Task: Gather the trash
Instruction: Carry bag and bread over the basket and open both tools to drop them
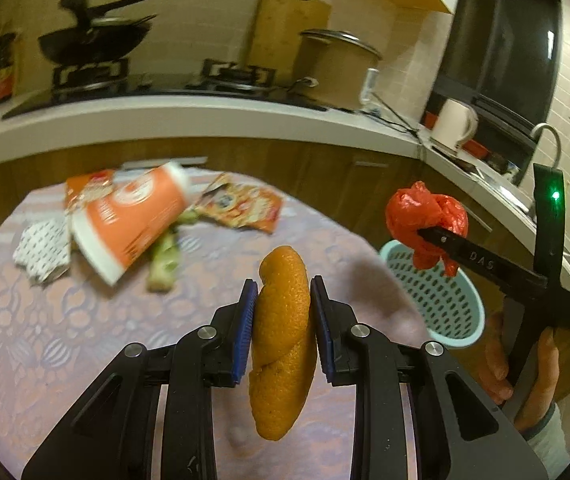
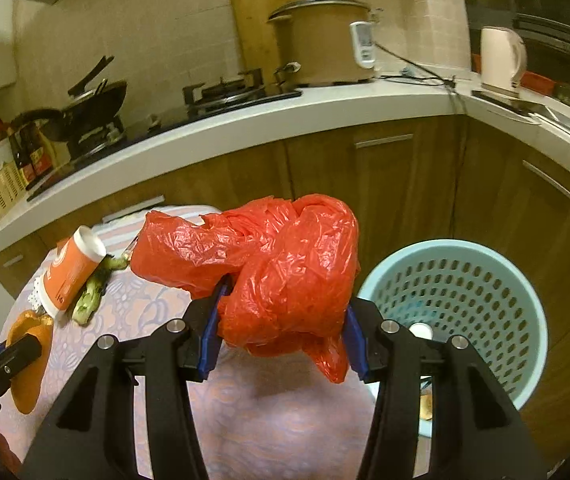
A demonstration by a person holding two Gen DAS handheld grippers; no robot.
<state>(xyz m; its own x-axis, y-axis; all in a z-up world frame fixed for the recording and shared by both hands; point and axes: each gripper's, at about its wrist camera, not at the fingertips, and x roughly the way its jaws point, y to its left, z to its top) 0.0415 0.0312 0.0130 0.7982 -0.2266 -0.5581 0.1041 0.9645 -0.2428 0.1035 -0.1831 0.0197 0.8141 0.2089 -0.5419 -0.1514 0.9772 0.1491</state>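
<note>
My left gripper (image 1: 281, 308) is shut on an orange peel (image 1: 283, 344) and holds it above the table; the peel also shows in the right wrist view (image 2: 29, 364). My right gripper (image 2: 281, 320) is shut on a crumpled red plastic bag (image 2: 281, 268), held up beside the table's edge; the bag also shows in the left wrist view (image 1: 425, 220). A light blue perforated bin (image 2: 457, 308) stands on the floor to the right of the table, also in the left wrist view (image 1: 441, 300). It holds some trash at the bottom.
On the patterned tablecloth (image 1: 65, 340) lie an orange paper cup (image 1: 129, 220) on its side, a green vegetable stalk (image 1: 163, 260), a dotted wrapper (image 1: 41, 248) and a snack packet (image 1: 245, 208). Behind are wooden cabinets (image 2: 405, 184) and a counter with stove, pot and kettle.
</note>
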